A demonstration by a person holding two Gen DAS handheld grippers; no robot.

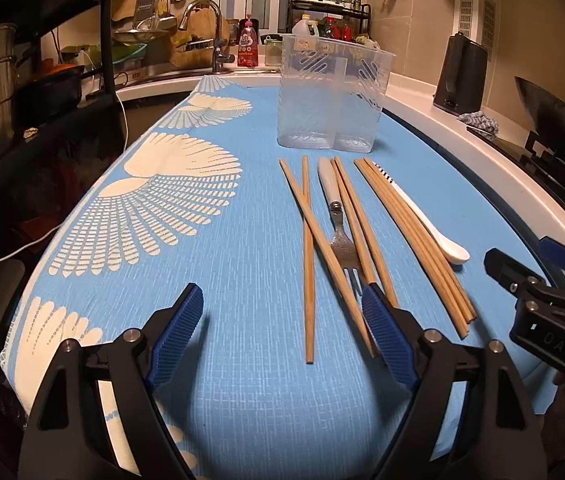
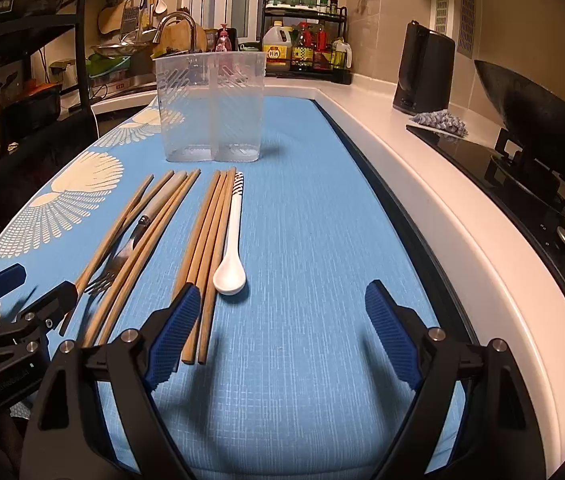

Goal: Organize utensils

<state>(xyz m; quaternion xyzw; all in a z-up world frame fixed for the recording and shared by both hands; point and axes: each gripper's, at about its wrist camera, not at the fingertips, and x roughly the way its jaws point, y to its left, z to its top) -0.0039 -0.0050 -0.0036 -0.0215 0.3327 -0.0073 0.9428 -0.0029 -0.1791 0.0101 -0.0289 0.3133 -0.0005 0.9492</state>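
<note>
The blue patterned tablecloth [image 1: 242, 380] carries everything, and the clear two-compartment utensil holder [image 2: 210, 108] stands upright at its far end, seemingly empty. All the utensils lie on the cloth just in front of the holder, between it and the tongs, their long axes running roughly from the holder toward the cameras.

Nearest the holder's left side lie crossed wooden chopsticks [image 1: 309, 264] and a fork [image 1: 342, 240], tines pointing away from the holder. In front of its right side lies a tight bundle of chopsticks [image 2: 206, 248], and touching that bundle's right flank the white ceramic spoon [image 2: 231, 256], bowl away from the holder.

The right gripper [image 2: 278, 332] hovers open and empty, its left finger over the bundle's near ends, so it looks the nearer one for bundle and spoon. The left gripper [image 1: 282, 336], also spread wide and empty, straddles the crossed pair's near ends.
</note>
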